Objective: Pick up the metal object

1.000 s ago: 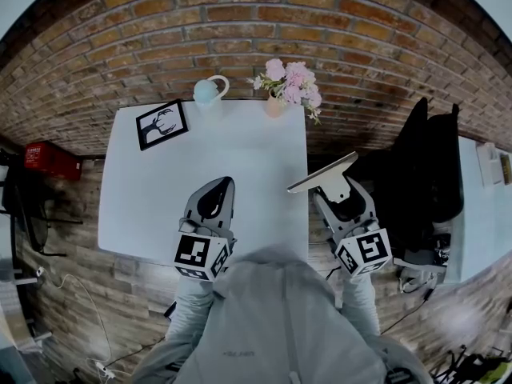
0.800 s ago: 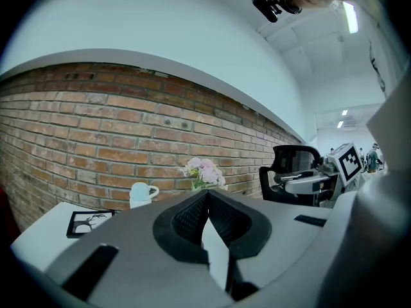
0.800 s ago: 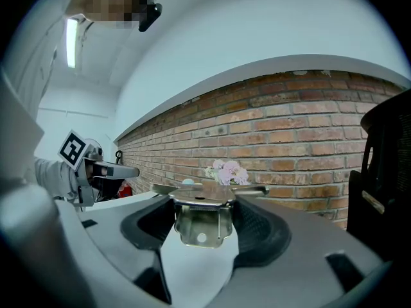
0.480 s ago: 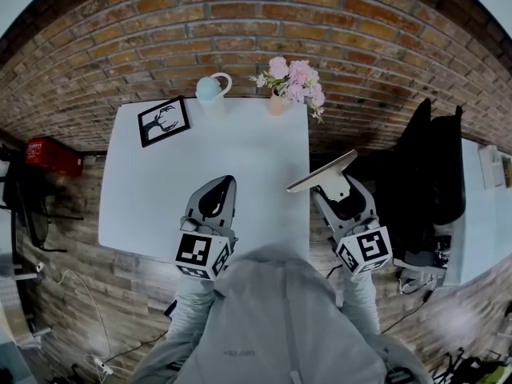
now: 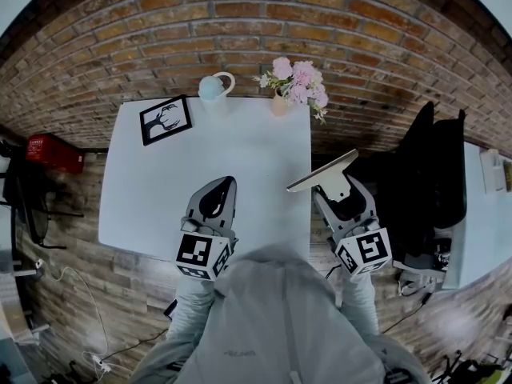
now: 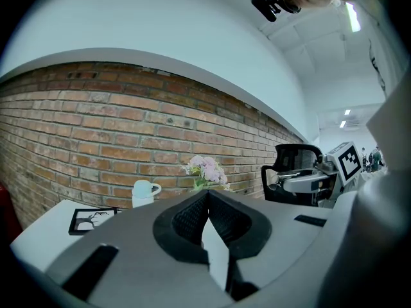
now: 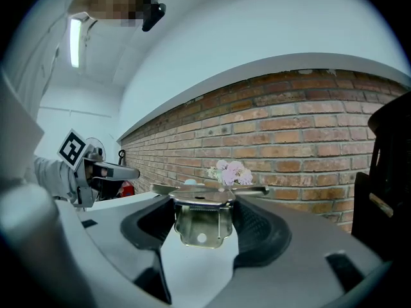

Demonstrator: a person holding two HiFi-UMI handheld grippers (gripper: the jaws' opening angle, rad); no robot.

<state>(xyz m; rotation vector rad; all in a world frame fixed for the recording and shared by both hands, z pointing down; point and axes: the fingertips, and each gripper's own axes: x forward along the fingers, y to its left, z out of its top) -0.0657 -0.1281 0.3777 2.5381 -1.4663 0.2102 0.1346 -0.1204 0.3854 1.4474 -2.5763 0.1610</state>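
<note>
Metal object [image 5: 324, 171] is clamped in the right gripper [image 5: 337, 194] and held in the air at the desk's [image 5: 200, 146] right edge, about halfway along it. In the right gripper view the jaws press on both sides of its folded bracket part, and a flat plate lies across the top of them. The plate's long axis runs crosswise to the jaws. In the head view one end reaches over the desk edge and the other slants away to the right. The left gripper [image 5: 218, 190] hovers over the desk near its front edge, jaws together with nothing between them, so the right one has the object. I judge the pick-up done. No brand, label or writing is readable on the object; only the square markers [image 5: 367, 250] show.
</note>
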